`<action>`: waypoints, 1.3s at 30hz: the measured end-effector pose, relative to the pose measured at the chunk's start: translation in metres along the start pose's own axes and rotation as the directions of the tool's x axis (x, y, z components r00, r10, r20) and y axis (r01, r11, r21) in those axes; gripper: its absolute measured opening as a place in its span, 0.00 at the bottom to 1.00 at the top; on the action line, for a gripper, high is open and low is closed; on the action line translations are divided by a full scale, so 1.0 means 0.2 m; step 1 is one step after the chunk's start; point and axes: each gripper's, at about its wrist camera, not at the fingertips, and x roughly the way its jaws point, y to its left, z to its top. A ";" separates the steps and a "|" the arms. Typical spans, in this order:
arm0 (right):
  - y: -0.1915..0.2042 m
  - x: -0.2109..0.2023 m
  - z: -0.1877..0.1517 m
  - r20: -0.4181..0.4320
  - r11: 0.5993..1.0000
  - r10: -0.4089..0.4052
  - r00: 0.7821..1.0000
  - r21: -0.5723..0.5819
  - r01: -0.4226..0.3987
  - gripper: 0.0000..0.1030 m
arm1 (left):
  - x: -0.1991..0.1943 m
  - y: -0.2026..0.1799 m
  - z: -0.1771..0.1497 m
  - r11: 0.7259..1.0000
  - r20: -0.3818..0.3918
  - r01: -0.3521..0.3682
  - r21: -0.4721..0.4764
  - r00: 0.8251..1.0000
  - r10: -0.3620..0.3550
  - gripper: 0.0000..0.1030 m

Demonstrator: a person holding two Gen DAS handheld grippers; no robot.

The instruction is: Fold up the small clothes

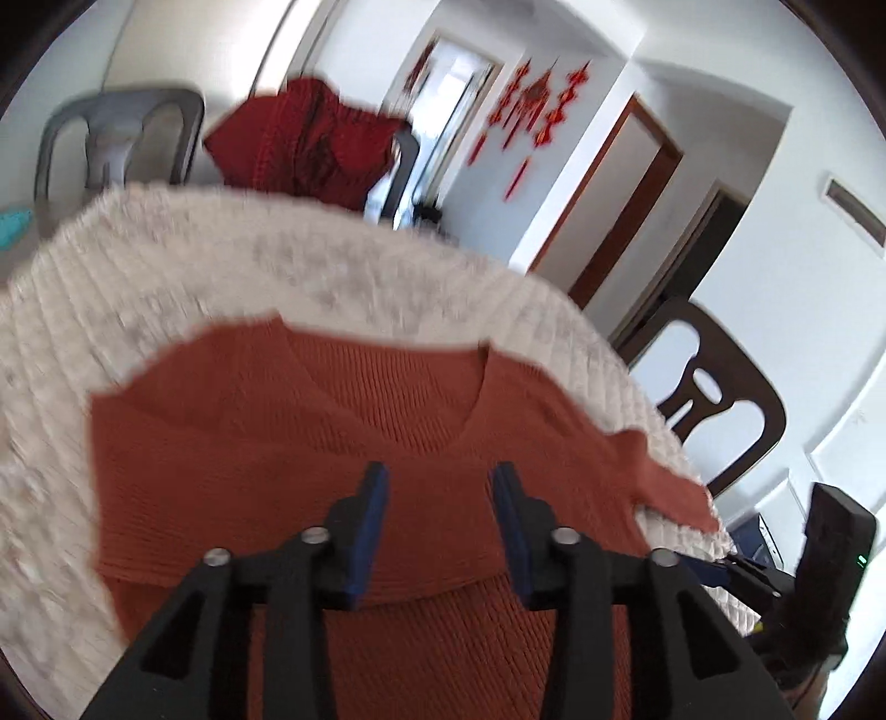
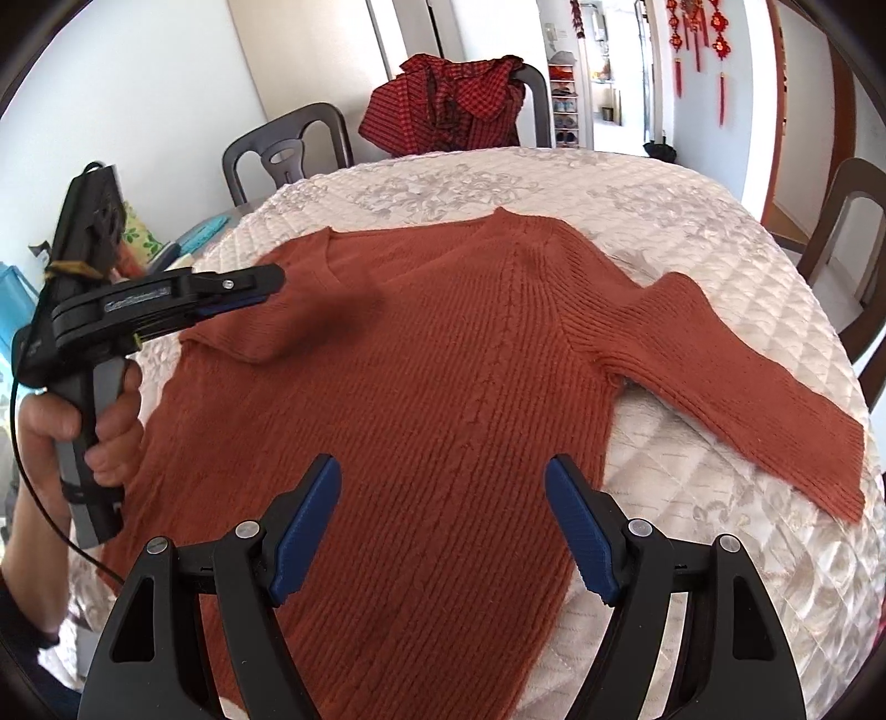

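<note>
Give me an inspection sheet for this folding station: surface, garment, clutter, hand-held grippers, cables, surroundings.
Surface: table under a white quilted cover.
Job's things: rust sweater lies flat, neck away; one sleeve spread out, the other sleeve folded onto the body.
Clutter: nothing seen on the cover.
Grippers: left hand-held gripper open over the sweater, nothing between its fingers; right hand-held gripper open above the hem.
Cables: black cable hangs from the left unit.
Surroundings: chairs, red checked garment on one; red wall ornaments.
</note>
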 end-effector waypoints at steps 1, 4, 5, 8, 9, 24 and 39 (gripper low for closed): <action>0.00 0.00 0.01 0.000 1.000 0.007 1.000 0.003 -0.007 0.74 | -0.05 0.02 0.02 1.000 0.035 -0.012 0.006 0.999 0.011 0.49; 0.02 0.01 0.06 0.012 0.997 0.068 0.998 0.024 -0.068 0.74 | -0.15 0.12 0.07 0.984 0.114 -0.180 0.011 0.978 0.177 0.52; 0.02 0.02 0.08 0.017 0.995 0.092 0.996 0.032 -0.092 0.74 | -0.17 0.17 0.08 0.971 0.123 -0.238 -0.004 0.964 0.237 0.52; 0.07 0.07 0.15 0.028 0.986 0.159 0.987 0.041 -0.160 0.67 | -0.15 0.38 0.10 0.942 0.070 -0.323 -0.087 0.942 0.329 0.52; 0.08 0.09 0.18 0.028 0.985 0.171 0.985 0.034 -0.172 0.63 | -0.14 0.43 0.09 0.937 0.053 -0.334 -0.103 0.939 0.340 0.51; 0.21 0.56 0.48 -0.079 0.982 0.189 0.979 0.017 -0.189 0.07 | 0.00 0.57 -0.02 0.959 -0.026 -0.248 -0.136 0.969 0.247 0.20; 0.14 0.45 0.46 -0.041 0.984 0.177 0.983 0.026 -0.176 0.12 | -0.12 0.35 -0.05 0.972 -0.004 -0.233 -0.032 0.972 0.233 0.20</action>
